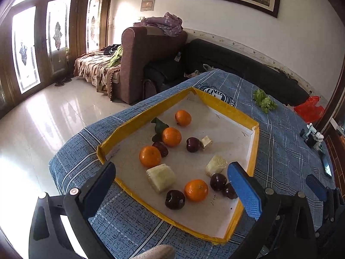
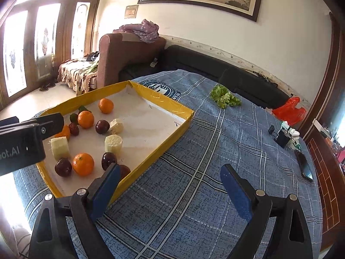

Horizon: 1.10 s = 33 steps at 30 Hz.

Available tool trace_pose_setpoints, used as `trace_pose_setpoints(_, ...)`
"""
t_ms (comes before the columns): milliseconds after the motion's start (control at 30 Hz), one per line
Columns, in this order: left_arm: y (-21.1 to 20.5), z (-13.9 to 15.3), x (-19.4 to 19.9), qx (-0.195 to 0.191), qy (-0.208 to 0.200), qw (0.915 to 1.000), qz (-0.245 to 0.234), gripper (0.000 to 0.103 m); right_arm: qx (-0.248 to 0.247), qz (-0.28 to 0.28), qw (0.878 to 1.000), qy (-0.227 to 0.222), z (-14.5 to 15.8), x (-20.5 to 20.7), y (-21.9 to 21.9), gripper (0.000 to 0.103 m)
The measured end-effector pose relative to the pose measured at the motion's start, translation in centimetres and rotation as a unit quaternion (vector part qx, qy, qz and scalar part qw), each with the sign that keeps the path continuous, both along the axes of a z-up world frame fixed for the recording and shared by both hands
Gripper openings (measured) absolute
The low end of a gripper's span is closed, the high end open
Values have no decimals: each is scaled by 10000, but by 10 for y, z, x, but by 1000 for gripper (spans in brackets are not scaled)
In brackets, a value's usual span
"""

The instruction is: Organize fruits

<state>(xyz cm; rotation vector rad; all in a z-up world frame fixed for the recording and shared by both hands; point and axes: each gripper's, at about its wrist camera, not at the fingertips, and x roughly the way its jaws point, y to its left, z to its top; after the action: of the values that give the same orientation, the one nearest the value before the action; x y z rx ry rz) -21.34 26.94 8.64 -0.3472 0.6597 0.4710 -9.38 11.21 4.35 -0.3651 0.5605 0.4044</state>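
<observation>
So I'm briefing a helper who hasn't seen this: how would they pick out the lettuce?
Start at the table's blue plaid cloth, then look past the yellow-rimmed tray toward the black sofa. The lettuce lies alone on the bare cloth, outside the tray, the only frilly green leafy thing there.

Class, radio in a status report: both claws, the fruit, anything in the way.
Left claw open, empty, over tray. Right claw open, empty, over blue cloth. Oranges, dark fruits mixed, unsorted. Pale chunks among them.
</observation>
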Motion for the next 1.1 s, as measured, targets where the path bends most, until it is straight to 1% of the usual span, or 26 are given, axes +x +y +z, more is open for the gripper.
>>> trace_pose_setpoints(267,4,-2,3,-2,15,10000,69,103,-40,56,10000,-5,0,-1,6,96)
trace_pose_setpoints(733,16,-5,1,-128,-86,9995,283,103,-135,139,9998,18,-1,-1,17,96)
trace_pose_setpoints(833,18,-7,0,-174,-70,9994,289,103,-175,172,9997,30,-2,-1,19,96)
trace_pose_setpoints(1100,12,-9,1,-100,-8,9998,145,103,-238,177,9996,35,-4,0,25,96)
